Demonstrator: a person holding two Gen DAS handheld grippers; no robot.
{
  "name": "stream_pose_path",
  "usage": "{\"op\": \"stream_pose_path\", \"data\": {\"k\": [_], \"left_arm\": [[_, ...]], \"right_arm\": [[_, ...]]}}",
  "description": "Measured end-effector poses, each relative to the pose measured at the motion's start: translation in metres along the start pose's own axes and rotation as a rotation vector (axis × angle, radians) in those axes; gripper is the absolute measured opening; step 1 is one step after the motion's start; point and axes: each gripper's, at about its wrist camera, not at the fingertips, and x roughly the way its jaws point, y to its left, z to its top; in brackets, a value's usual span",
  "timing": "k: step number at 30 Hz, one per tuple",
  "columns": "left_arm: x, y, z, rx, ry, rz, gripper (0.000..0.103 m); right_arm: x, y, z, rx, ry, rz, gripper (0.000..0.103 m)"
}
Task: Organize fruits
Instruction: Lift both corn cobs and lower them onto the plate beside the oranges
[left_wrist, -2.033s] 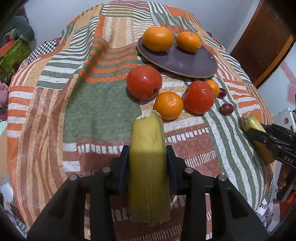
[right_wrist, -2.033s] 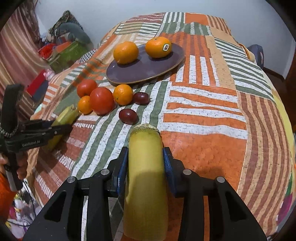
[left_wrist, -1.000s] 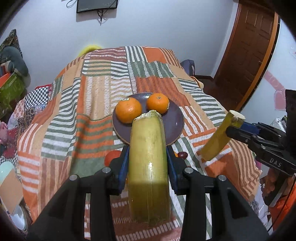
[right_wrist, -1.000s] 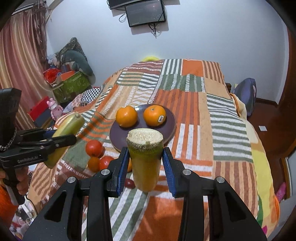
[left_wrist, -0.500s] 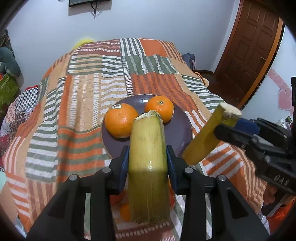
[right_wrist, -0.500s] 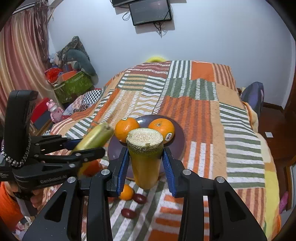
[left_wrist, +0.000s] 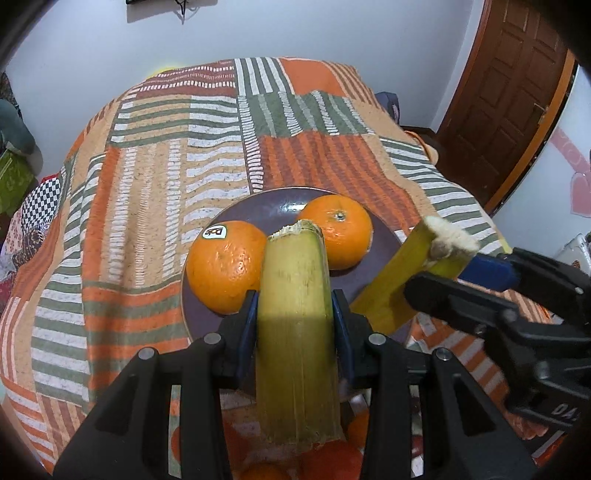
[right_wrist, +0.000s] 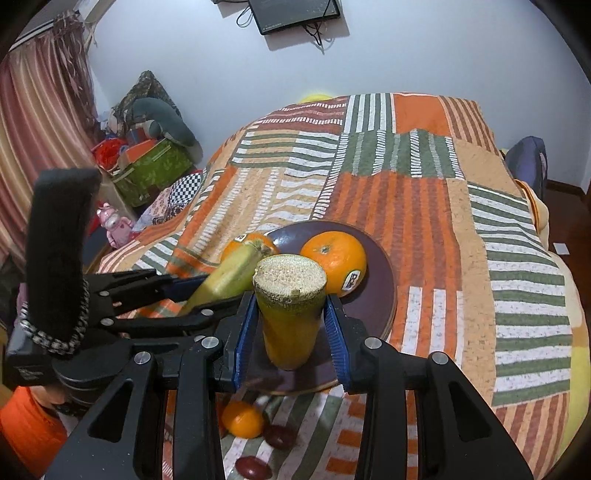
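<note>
A dark purple plate on the patchwork bedspread holds two oranges. My left gripper is shut on a yellow-green banana piece, held above the plate's near edge. My right gripper is shut on a second banana piece, also over the plate's near rim. In the left wrist view the right gripper and its piece are at right; in the right wrist view the left gripper and its piece are at left.
Below the plate on the bedspread lie a small orange, two dark plums and red-orange fruits. A wooden door stands at right. Boxes and clutter sit by the bed's left side.
Both grippers have moved forward and closer together with their banana pieces. They now hang over the plate's near edge; the loose fruits have slipped below them.
</note>
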Motion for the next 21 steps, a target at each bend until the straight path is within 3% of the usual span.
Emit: {"op": "stream_pose_path", "data": {"k": [5, 13, 21], "left_arm": [[0.012, -0.004, 0.004, 0.001, 0.013, -0.007, 0.038], [0.019, -0.018, 0.006, 0.054, 0.012, 0.043, 0.038], [0.012, -0.012, 0.008, 0.013, -0.010, 0.043, 0.052]], "right_arm": [[0.004, -0.006, 0.006, -0.001, 0.001, -0.009, 0.034], [0.014, -0.028, 0.009, 0.063, 0.010, -0.022, 0.038], [0.024, -0.041, 0.009, 0.098, 0.058, -0.037, 0.044]]}}
